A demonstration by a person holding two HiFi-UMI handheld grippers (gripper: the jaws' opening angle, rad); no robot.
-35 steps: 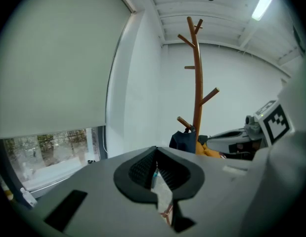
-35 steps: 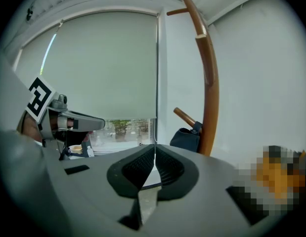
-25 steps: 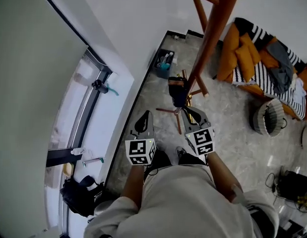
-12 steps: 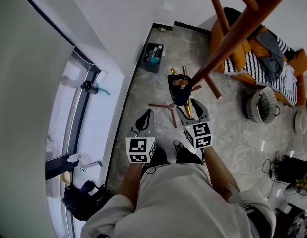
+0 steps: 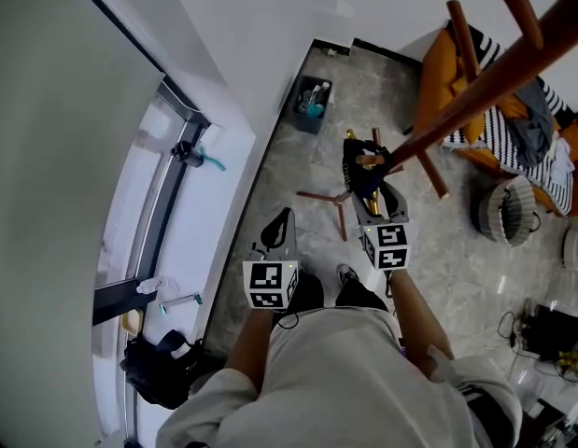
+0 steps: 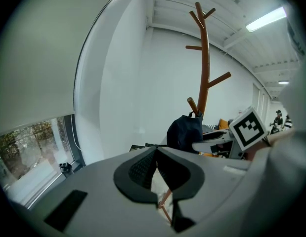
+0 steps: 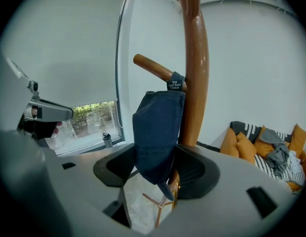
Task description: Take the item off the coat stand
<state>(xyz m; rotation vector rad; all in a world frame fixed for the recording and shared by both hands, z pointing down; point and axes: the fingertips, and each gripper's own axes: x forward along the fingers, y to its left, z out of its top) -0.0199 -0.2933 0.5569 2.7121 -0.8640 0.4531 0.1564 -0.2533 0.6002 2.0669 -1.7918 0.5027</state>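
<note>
A dark blue cap (image 5: 363, 177) hangs by its strap from a low peg (image 7: 153, 67) of the brown wooden coat stand (image 5: 475, 101). My right gripper (image 5: 374, 194) reaches up to it. Its jaws are opening, and the cap (image 7: 157, 132) hangs down between them, with the pads (image 7: 195, 172) standing off its sides. The stand's trunk (image 7: 192, 83) rises just behind. My left gripper (image 5: 277, 220) is held lower and to the left, shut on nothing. In the left gripper view the cap (image 6: 185, 132) and the stand (image 6: 204, 58) show ahead, with the left gripper (image 6: 156, 149) below them.
An orange sofa with a striped blanket (image 5: 513, 110) and a woven basket (image 5: 503, 215) stand to the right. A small bin with bottles (image 5: 312, 101) sits by the wall. The stand's feet (image 5: 331, 202) spread on the floor. A window (image 5: 167, 203) runs along the left, with a black bag (image 5: 158, 371) below it.
The right gripper has moved up to the cap and its jaws have spread around it. The left gripper has kept its place.
</note>
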